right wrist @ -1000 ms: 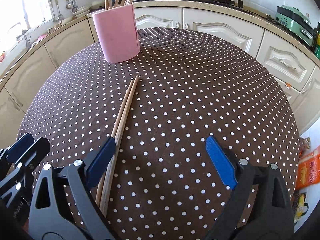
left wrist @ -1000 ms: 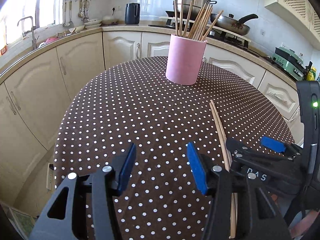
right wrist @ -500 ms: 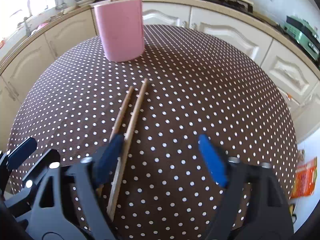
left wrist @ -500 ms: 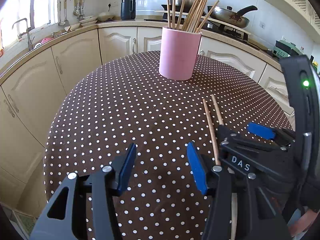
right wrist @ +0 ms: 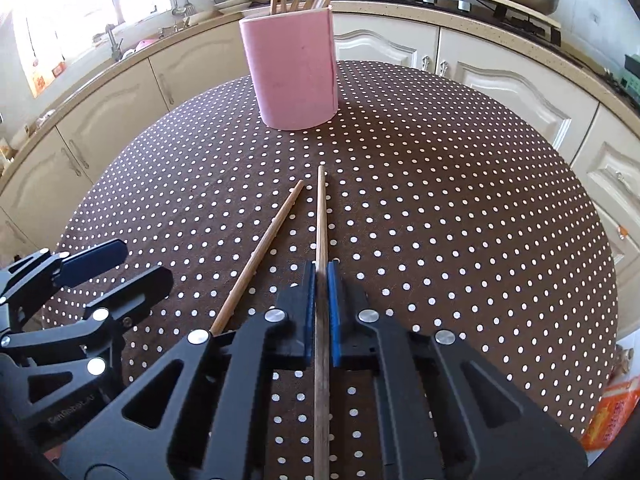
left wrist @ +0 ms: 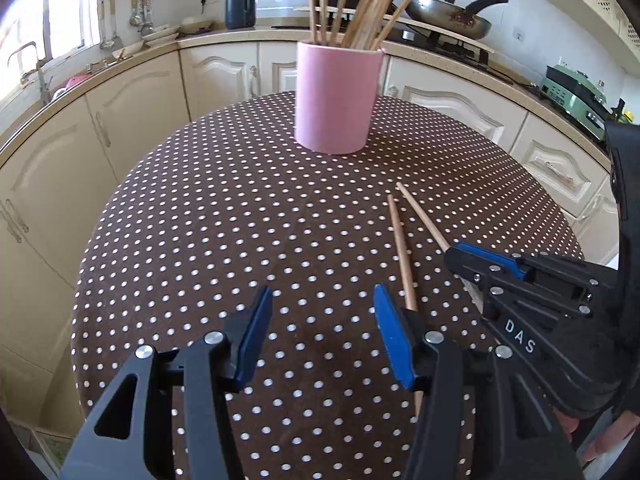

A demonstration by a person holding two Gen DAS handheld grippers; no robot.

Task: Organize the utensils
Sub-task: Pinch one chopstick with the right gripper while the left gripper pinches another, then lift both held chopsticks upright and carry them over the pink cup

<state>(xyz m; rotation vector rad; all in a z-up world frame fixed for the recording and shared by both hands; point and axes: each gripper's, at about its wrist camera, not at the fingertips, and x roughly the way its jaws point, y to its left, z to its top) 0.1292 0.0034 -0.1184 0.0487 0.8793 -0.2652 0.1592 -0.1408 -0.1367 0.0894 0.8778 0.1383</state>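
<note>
A pink holder (left wrist: pixel 334 96) with several wooden chopsticks stands upright at the far side of the round dotted table (left wrist: pixel 224 216); it also shows in the right wrist view (right wrist: pixel 294 74). My right gripper (right wrist: pixel 320 276) is shut on one chopstick (right wrist: pixel 321 216) that points toward the holder. A second chopstick (right wrist: pixel 262 248) lies on the cloth just left of it. My left gripper (left wrist: pixel 320 328) is open and empty above the near table edge. In the left wrist view the loose chopstick (left wrist: pixel 400 248) lies right of my fingers, next to the right gripper (left wrist: pixel 480 258).
Cream kitchen cabinets (left wrist: pixel 120 120) and a countertop curve around the table. A wok (left wrist: pixel 448 20) and pots sit on the stove behind the holder. A sink (left wrist: pixel 36 76) is at far left. An orange packet (right wrist: pixel 612 412) lies on the floor at right.
My right gripper has closed from wide open onto one chopstick, and the two chopsticks have spread apart. Both grippers have moved lower and closer to the holder.
</note>
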